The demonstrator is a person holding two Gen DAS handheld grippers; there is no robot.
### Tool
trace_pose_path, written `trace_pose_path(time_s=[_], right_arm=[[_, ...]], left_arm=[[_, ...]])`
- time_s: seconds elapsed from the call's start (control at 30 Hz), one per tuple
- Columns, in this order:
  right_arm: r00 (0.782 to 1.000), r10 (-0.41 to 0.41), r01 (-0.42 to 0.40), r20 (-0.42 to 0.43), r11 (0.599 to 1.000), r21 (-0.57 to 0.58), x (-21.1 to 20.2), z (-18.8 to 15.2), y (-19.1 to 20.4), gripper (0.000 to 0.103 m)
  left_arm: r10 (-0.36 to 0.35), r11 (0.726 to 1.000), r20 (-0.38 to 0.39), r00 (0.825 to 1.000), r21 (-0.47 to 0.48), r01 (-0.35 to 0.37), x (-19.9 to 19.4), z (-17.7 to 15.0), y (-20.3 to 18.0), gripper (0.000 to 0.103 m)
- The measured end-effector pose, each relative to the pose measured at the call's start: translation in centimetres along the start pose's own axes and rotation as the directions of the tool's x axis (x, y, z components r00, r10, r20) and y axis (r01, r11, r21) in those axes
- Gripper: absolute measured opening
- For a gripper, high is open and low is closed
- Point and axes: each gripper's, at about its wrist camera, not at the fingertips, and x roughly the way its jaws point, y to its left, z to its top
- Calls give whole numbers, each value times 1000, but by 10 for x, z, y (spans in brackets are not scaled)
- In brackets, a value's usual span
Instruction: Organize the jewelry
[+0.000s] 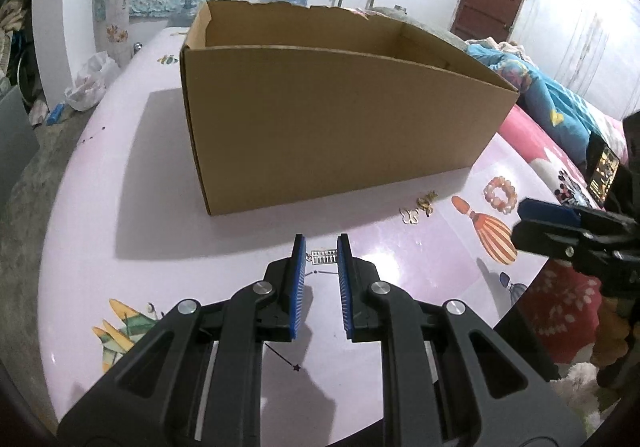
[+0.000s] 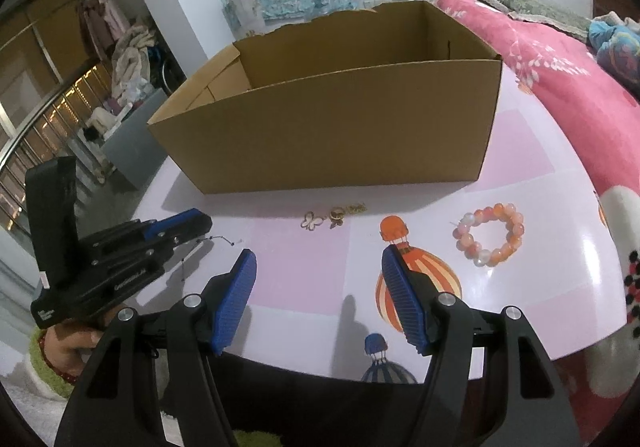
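Left gripper [image 1: 321,247] pinching silver charm [image 1: 322,258] | right gripper [image 2: 318,259] agape, empty | chain mostly hidden

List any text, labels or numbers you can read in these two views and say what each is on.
No text reads clearly in either view.
Left gripper: pale lettering along its black body, too blurred to read.
Same gripper's rear end: a small white print, too small to read.
Phone screen at the right edge of the left wrist view: lit, content too small to read.
Cardboard box: no print visible on the faces shown.
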Motion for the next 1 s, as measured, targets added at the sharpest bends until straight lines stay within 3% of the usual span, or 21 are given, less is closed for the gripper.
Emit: trace_pose_path(time_s=[0.33, 0.53, 1.0], right_arm=[[997, 53, -56, -56, 997, -55, 30, 13, 17, 37], [995, 15, -24, -97, 995, -94, 57, 12, 25, 28], [989, -126, 113, -75, 981, -156, 79, 13, 36, 22]], left_arm=[[19, 1000, 0, 1000, 10, -19, 7, 2, -2, 15], [41, 999, 0, 999, 27, -41, 10, 2, -3, 15], [31, 999, -4, 1000, 19, -31, 11, 3, -1, 15]])
